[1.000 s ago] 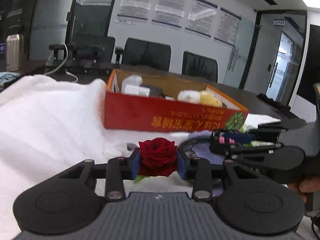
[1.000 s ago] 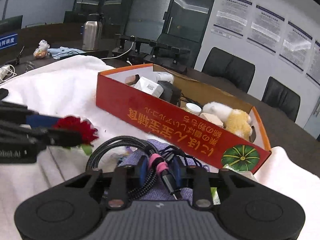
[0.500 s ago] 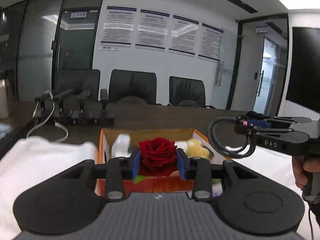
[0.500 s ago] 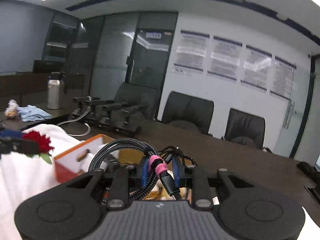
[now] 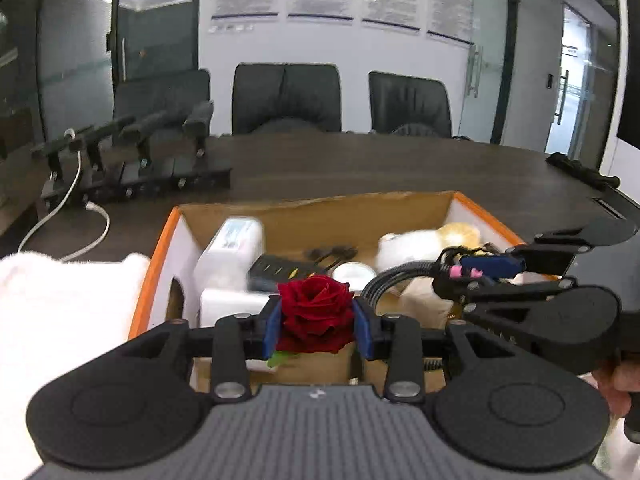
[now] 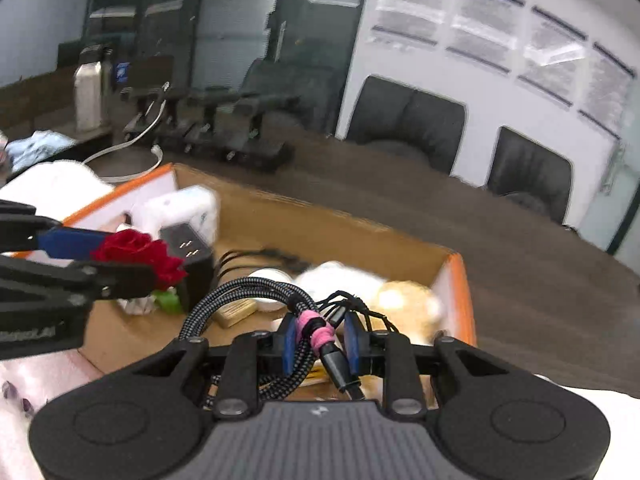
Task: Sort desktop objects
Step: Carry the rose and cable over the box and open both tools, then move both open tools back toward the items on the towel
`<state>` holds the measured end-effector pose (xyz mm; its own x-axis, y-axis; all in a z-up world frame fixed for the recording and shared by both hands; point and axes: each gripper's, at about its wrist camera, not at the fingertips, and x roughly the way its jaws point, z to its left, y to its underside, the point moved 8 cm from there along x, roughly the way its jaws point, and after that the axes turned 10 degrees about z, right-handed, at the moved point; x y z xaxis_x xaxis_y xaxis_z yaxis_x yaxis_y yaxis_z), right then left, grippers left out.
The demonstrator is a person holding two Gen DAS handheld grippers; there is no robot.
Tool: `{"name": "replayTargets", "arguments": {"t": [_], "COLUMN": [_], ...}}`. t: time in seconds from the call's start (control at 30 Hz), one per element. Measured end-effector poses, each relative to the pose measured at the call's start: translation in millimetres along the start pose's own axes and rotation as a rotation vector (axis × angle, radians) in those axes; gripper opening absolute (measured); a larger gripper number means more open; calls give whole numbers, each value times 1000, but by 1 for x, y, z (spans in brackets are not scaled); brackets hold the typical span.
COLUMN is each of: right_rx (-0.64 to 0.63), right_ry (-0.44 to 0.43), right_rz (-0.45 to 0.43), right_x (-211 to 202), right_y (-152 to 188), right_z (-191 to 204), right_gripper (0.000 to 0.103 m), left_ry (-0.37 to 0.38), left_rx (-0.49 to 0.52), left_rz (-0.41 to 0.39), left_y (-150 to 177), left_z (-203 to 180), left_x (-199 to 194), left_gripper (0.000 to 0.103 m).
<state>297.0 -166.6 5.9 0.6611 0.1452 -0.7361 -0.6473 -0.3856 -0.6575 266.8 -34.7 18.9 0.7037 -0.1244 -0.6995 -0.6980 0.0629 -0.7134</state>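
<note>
Grippers over box (image 5: 304,208) for dropping: left gripper (image 5: 318,330) clamps rose (image 5: 314,312); right gripper (image 6: 320,342) pinches coiled cable (image 6: 256,292).

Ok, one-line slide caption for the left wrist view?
Left gripper holds a red rose over the open box, right gripper alongside with a cable.

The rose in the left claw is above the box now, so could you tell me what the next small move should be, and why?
Probably lower it a little and open the left claw. The rose is clamped between the blue pads, already over the open box, with bare cardboard floor just beneath it.
</note>
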Motion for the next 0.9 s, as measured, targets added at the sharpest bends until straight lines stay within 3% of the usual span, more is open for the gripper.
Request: {"name": "replayTargets", "arguments": {"t": [0.27,0.37,0.4,0.47,0.53,0.63,0.67,0.7,0.9], "right_rx": [-83,-66,-53,-1,41,77,82,85,80], "right_ry": [-184,-173,-180,-184,-182,-184,-184,-185,-192], "right_rz": [112,115,109,103,88,63,57,53,30], "right_x": [29,29,26,18,6,-13,-19,-23,-53], "right_y": [-9,-11,-11,-11,-11,-13,-13,-14,-11], "right_z": [43,38,33,17,1,-16,-20,-22,-21], "right_gripper": [21,40,42,57,60,61,61,61,64], "left_ry": [72,81,94,126,153,159,158,148,137], "left_rx": [14,8,2,-7,-2,12,13,4,-89], "left_rz": [29,28,38,75,81,91,88,81,49], "left_y": [1,0,0,4,7,9,9,7,-1], "left_z": [7,1,1,-1,-5,-10,-11,-9,9], "left_x": [3,5,7,9,9,10,9,7,-28], "left_gripper": [38,40,41,41,43,59,82,97,103]}}
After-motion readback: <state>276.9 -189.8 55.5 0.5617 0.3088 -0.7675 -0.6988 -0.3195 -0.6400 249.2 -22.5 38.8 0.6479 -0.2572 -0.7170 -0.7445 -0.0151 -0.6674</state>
